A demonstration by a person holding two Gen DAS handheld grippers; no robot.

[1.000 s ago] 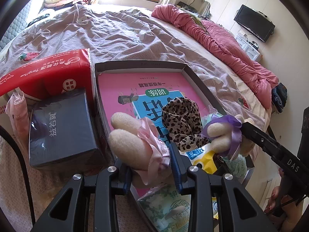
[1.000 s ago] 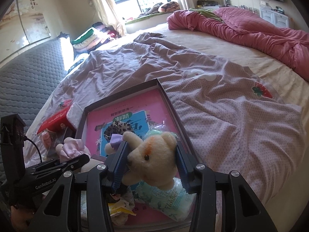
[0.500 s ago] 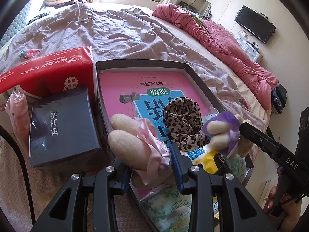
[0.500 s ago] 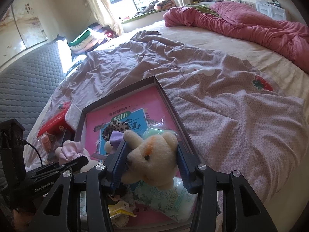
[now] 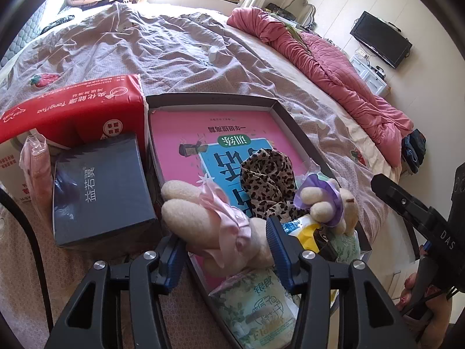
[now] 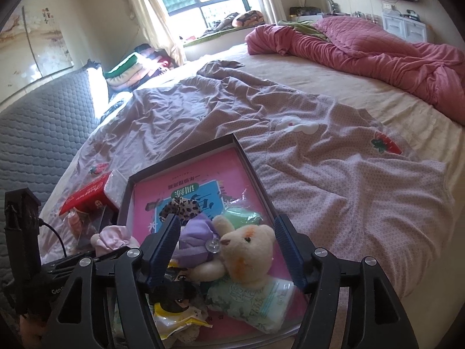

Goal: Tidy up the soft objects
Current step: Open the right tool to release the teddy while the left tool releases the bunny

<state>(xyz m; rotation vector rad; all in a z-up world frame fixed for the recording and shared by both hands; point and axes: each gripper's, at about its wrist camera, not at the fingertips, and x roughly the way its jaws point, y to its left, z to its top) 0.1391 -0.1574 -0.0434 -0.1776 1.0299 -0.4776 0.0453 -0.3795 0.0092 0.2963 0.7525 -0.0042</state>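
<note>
tray [image 5: 293, 122] on bed [image 5: 180, 46]; book [image 5: 186, 133] flat in tray; two plush bears [image 5: 203, 224] [image 6: 247, 250] and scrunchie [image 5: 267, 174] at tray's 6 o'clock end; boxes [image 5: 98, 192] at tray's 9 o'clock; quilt [image 5: 334, 69] at 2 o'clock.

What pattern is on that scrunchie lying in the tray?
Leopard print, tan with dark spots; the scrunchie shows best in the left wrist view.

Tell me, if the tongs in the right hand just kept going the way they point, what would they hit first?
Most likely the cream teddy bear in the purple dress, lying between the right tongs, whose jaws are opening and no longer press it. Under it are a green tissue pack and the box. Depth is uncertain.
</note>
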